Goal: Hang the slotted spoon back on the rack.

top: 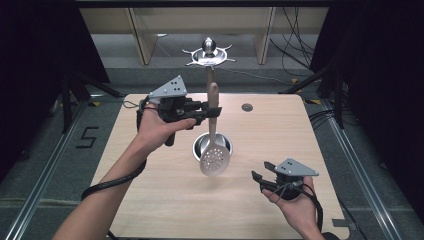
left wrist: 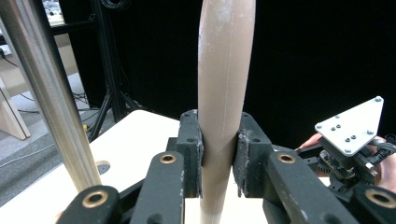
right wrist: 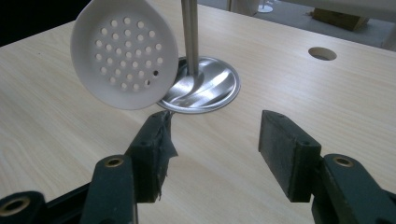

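Black curtains close in a dim room on both sides, with a pale shelf unit at the back and cables on the grey floor. At the centre stands a light wooden table with a small round hole near its far edge.

On the table, about the middle, sits a shiny metal bowl. In the right gripper view a metal rod stands up out of this bowl, and in the left gripper view the same rod rises at the left, apart from the jaws.

The left gripper, held in the person's left hand, is raised above the table behind the bowl. Its jaws are clamped on the tan handle of a white slotted spoon; the left gripper view shows the handle squeezed upright between the two black pads. The spoon hangs head down, its perforated round head in front of the bowl and clear of the table top. From the right gripper view the perforated head overlaps the bowl's near rim.

The right gripper, in the right hand, is low over the table's near right part, well apart from the spoon. Its jaws stand wide apart with nothing between them, bare wood showing in the gap in the right gripper view.
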Demonstrator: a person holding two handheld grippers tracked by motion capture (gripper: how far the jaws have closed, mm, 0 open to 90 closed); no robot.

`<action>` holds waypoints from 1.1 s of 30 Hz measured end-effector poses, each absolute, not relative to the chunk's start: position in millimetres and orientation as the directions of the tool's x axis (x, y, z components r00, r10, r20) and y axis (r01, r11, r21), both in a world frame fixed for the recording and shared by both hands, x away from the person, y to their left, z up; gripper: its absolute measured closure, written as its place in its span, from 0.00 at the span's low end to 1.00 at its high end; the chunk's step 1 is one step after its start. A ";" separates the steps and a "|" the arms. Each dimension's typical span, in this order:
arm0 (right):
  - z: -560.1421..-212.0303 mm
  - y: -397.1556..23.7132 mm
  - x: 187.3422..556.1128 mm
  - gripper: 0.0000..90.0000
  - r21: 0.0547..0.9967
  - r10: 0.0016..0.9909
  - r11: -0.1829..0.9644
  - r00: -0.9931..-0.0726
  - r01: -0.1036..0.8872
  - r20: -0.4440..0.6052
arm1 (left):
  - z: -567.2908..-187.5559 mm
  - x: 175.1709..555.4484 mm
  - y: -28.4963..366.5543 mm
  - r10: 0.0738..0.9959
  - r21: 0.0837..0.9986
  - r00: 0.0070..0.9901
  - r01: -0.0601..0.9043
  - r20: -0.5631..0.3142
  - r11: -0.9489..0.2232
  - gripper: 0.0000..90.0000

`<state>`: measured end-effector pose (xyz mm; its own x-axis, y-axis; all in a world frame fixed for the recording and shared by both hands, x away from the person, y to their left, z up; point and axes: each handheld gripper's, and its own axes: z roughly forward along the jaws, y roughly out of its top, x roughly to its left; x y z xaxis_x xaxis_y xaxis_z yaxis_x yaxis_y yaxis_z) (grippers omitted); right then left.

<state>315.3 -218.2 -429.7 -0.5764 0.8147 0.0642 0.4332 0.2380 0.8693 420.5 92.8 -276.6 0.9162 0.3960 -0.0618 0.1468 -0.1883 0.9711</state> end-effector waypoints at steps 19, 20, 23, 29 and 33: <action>-430.0 -219.5 315.9 0.50 0.869 0.812 0.267 -0.583 0.417 0.030 | -267.6 423.5 93.2 0.402 0.973 0.914 0.141 -0.056 -0.185 0.82; -430.1 -219.4 315.9 0.50 0.869 0.812 0.267 -0.583 0.418 0.031 | -267.2 423.7 93.3 0.403 0.973 0.914 0.140 -0.054 -0.186 0.82; -430.2 -219.4 316.0 0.50 0.867 0.811 0.271 -0.584 0.417 0.027 | -265.7 424.4 92.9 0.401 0.973 0.914 0.139 -0.054 -0.186 0.82; -430.4 -219.2 315.8 0.50 0.867 0.813 0.270 -0.582 0.418 0.027 | -262.0 426.8 92.5 0.402 0.972 0.914 0.141 -0.056 -0.186 0.82; -430.4 -219.5 315.9 0.50 0.866 0.812 0.270 -0.583 0.420 0.030 | -258.3 428.4 92.0 0.402 0.973 0.914 0.140 -0.056 -0.184 0.82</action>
<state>315.9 -219.5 -430.4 -0.5832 0.8118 0.0297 0.4202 0.2702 0.8663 428.4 92.0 -258.3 0.9139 0.4021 -0.0556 0.1400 -0.1838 0.9729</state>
